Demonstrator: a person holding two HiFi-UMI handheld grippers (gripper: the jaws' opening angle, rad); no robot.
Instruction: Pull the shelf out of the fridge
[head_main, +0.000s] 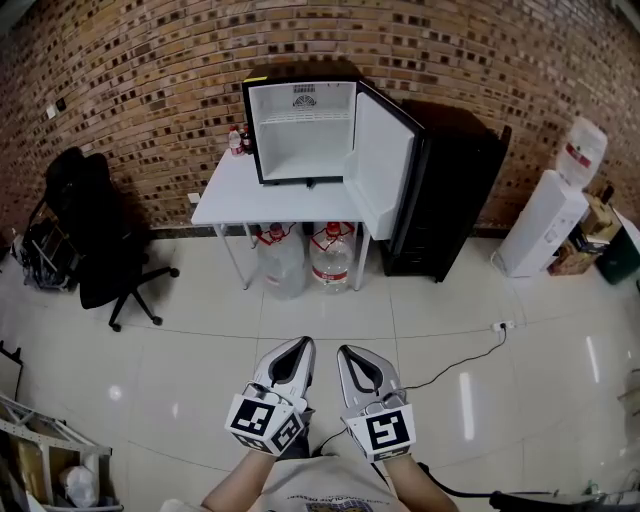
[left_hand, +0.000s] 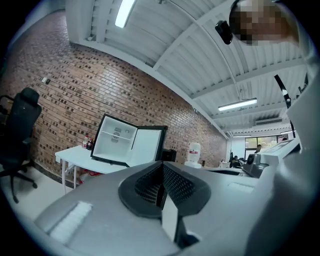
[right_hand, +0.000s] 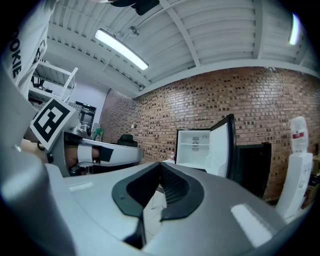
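Note:
A small black fridge (head_main: 305, 130) stands on a white table (head_main: 225, 195) by the brick wall, its door (head_main: 385, 165) swung open to the right. Inside the white interior a thin wire shelf (head_main: 300, 118) sits in the upper part. Both grippers are far from it, low in the head view and close to my body. My left gripper (head_main: 302, 345) and right gripper (head_main: 346, 352) are side by side, both shut with nothing in them. The fridge (left_hand: 117, 142) lies beyond the shut jaws of the left gripper (left_hand: 161, 167). The right gripper (right_hand: 160, 167) also points toward the fridge (right_hand: 197, 147).
Two water jugs (head_main: 283, 262) stand under the table. A black office chair (head_main: 100, 240) is at the left, a black cabinet (head_main: 455, 200) right of the fridge door, a water dispenser (head_main: 550, 220) further right. A cable (head_main: 450, 365) runs over the tiled floor. Small bottles (head_main: 238, 140) stand beside the fridge.

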